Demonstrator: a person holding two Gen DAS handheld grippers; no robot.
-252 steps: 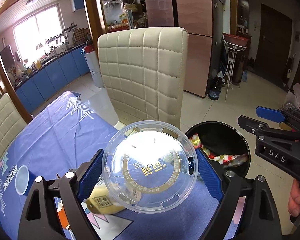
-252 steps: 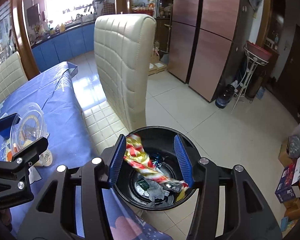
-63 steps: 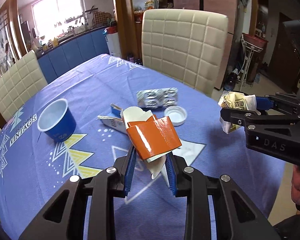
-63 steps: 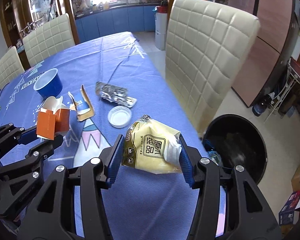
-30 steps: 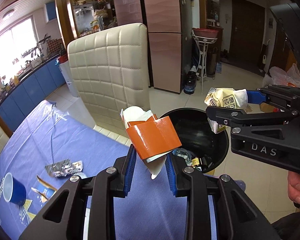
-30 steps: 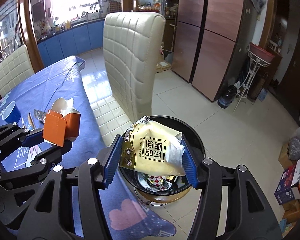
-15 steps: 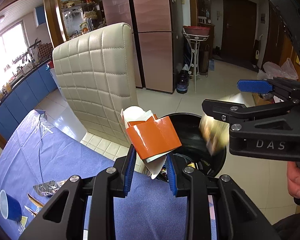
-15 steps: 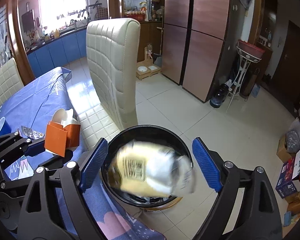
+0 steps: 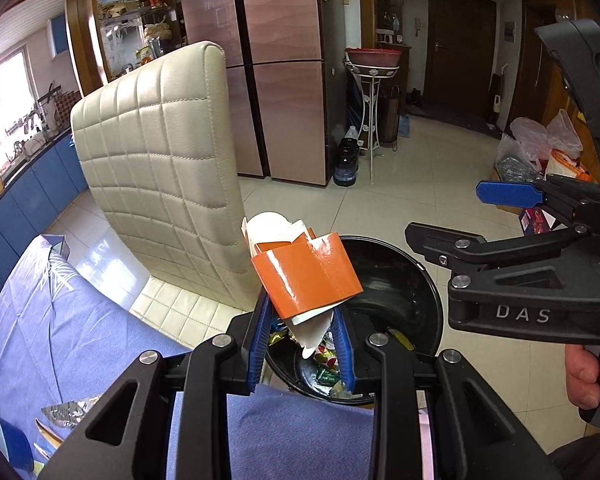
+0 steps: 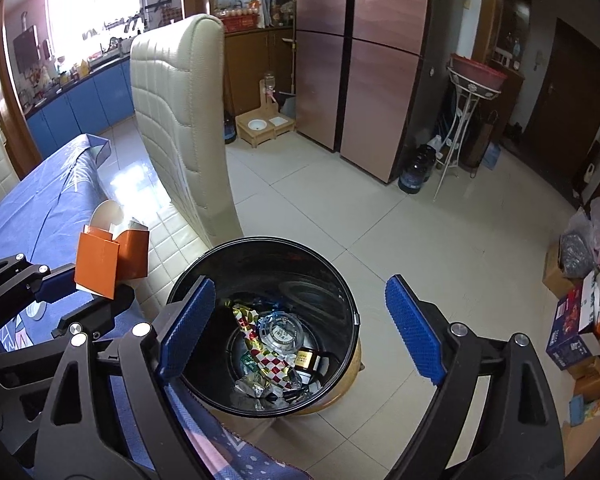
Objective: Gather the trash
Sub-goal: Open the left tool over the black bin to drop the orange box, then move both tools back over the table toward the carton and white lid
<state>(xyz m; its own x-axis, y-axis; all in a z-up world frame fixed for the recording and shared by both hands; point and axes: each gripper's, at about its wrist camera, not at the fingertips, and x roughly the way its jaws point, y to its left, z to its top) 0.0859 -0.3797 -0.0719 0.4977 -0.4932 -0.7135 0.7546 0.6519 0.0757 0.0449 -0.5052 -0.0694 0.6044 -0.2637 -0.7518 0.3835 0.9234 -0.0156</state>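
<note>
My left gripper is shut on an orange carton stuffed with white paper. It holds the carton at the near rim of the black trash bin, which stands on the floor by the table corner. My right gripper hangs over the bin, open wide, with nothing between its blue pads. Wrappers and a clear lid lie in the bin. In the right wrist view the carton and the left gripper sit at the left. In the left wrist view the right gripper is at the right.
A cream quilted chair stands just behind the bin. The blue-clothed table is below left, with a foil pack on it. A metal plant stand, a dark jug, and boxes and bags stand on the tiled floor.
The yellow snack bag dropped out of my right gripper into the bin as its jaws spread wide. Both grippers moved closer over the bin. The left one still holds the carton.
</note>
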